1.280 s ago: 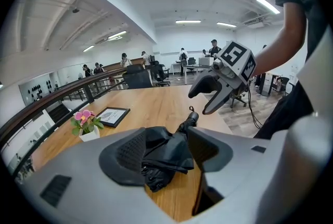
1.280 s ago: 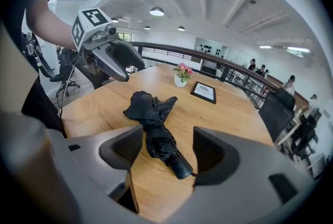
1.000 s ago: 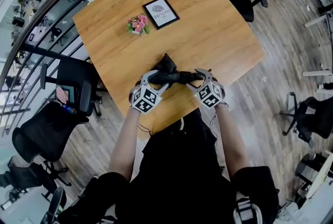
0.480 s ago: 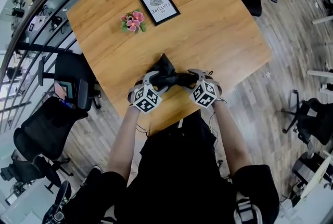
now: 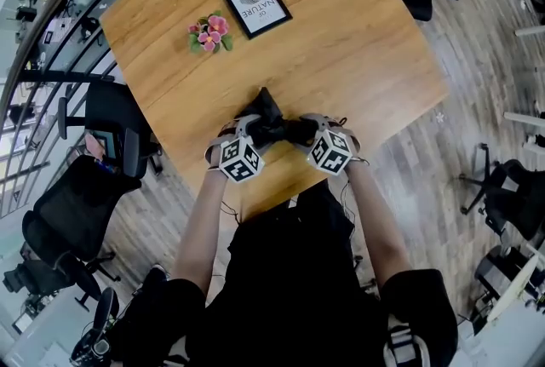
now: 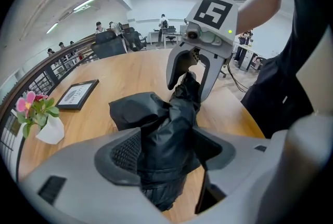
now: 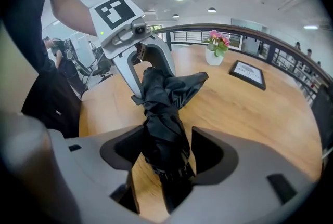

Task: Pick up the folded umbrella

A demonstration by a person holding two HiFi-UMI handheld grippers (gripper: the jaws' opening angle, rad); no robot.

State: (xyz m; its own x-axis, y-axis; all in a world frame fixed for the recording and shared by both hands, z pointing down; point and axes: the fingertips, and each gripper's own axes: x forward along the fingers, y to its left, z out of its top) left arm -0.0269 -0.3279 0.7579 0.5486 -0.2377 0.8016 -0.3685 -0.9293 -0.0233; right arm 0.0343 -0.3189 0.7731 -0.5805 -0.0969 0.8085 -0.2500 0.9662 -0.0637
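1. The table [image 5: 358, 42] is carrying the folded umbrella [image 5: 274, 129] near your edge.
2. Your left hand-held gripper [image 6: 164, 153] is straddling one end, its jaws just opening wide.
3. Your right hand-held gripper [image 7: 167, 153] is straddling the other end, its wide jaws just closing slightly and not pressing.

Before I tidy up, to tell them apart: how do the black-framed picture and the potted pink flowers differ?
The black-framed picture lies flat; the pink flowers stand upright in a white pot. The picture is black and white, the flowers pink and green. Both sit apart on the wooden table.
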